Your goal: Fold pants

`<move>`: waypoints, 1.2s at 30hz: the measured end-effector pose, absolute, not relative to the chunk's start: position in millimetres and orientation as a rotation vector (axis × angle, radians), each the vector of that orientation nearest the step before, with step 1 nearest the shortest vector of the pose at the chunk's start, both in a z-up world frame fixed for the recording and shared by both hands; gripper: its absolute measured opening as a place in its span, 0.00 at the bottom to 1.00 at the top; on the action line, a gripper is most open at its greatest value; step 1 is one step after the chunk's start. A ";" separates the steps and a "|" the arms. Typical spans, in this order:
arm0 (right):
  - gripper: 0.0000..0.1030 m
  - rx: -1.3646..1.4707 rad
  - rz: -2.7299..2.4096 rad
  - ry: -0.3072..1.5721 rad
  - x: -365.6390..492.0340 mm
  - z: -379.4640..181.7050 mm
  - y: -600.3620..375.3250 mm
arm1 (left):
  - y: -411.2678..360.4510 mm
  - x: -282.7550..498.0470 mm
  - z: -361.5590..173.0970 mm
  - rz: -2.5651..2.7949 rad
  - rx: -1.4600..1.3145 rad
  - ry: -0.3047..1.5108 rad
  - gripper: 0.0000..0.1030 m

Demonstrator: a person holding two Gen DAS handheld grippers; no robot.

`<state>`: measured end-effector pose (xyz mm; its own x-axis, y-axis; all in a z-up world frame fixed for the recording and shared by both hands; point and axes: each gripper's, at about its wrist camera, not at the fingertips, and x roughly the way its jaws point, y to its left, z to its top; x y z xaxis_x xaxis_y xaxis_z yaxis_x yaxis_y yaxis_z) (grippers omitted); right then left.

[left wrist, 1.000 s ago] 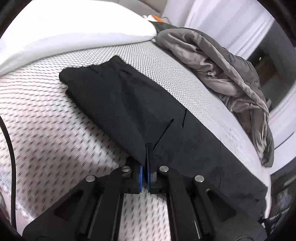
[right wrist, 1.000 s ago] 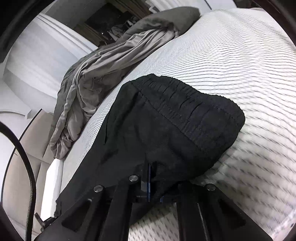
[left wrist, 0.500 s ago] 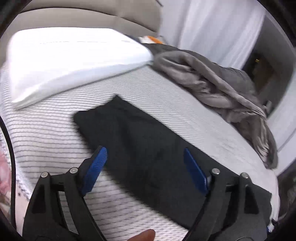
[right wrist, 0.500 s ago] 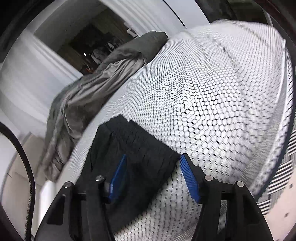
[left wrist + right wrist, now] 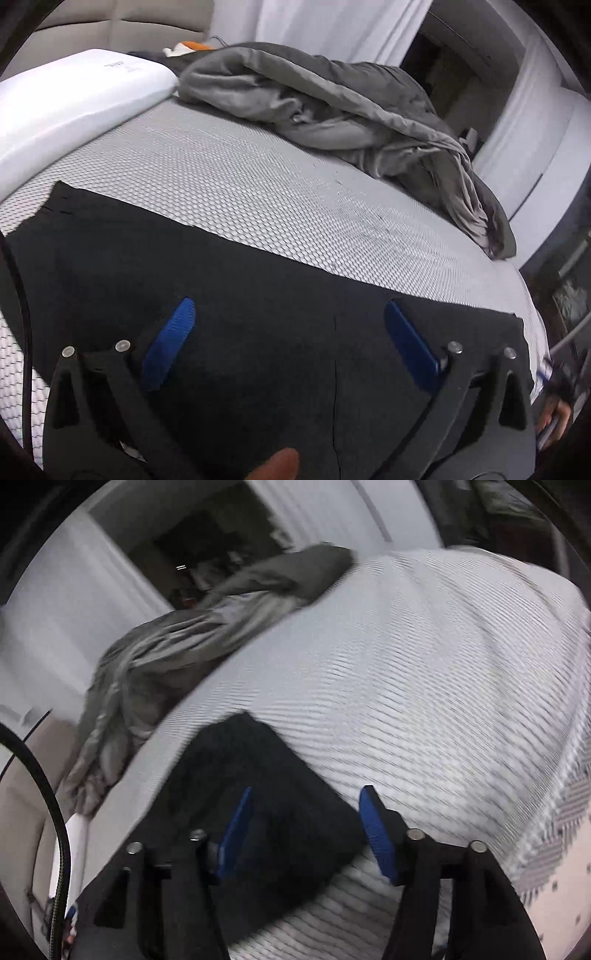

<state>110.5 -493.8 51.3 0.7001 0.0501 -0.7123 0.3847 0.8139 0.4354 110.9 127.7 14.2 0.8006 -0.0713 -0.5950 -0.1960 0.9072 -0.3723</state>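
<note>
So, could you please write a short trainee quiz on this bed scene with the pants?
1. True or false: the left gripper is clamped on the black pants.
2. Which lies bunched at the bed's far side? A) grey blanket B) red towel C) blue jacket
3. Fill in: the white ____ lies at the head of the mattress.

Key:
1. False; its jaws have just been opening and stand apart above the fabric.
2. A, the grey blanket.
3. pillow.
</note>
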 end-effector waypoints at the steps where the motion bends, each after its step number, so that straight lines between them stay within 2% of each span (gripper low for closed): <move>1: 0.64 0.611 -0.161 0.777 121.2 54.1 -492.9 | 125.4 118.3 11.2 0.068 -0.428 0.657 0.99; 5: 0.67 0.624 -0.012 0.792 177.3 54.1 -497.9 | 114.0 133.4 2.1 0.112 -0.388 0.669 0.99; 10: 0.68 0.550 -0.045 0.919 235.1 34.9 -512.8 | 107.4 152.3 -1.4 0.081 -0.361 0.683 0.99; 16: 0.68 0.614 0.091 1.024 257.2 8.1 -523.2 | 108.2 158.9 -9.6 0.075 -0.352 0.720 0.99; 24: 0.66 0.466 0.362 0.960 230.1 40.4 -501.0 | 112.1 162.6 -10.1 0.060 -0.390 0.714 0.99; 26: 0.62 0.439 0.409 0.965 228.1 42.9 -497.4 | 109.4 163.7 -9.8 0.051 -0.384 0.714 0.99; 29: 0.62 0.443 0.360 0.977 241.6 33.6 -492.6 | 104.8 163.9 -10.1 0.043 -0.373 0.717 0.99; 30: 0.55 0.446 0.310 0.971 247.0 29.3 -493.3 | 103.2 162.9 -10.8 0.039 -0.370 0.718 0.99; 31: 0.42 0.452 0.262 0.984 253.3 23.2 -492.9 | 101.6 162.4 -11.8 0.038 -0.364 0.720 0.99; 34: 0.13 0.447 0.198 1.026 263.1 10.8 -492.2 | 101.2 162.7 -17.3 0.057 -0.349 0.740 0.99; 36: 0.10 0.428 0.212 0.945 261.5 19.4 -488.5 | 105.3 163.8 -21.3 0.074 -0.352 0.760 0.99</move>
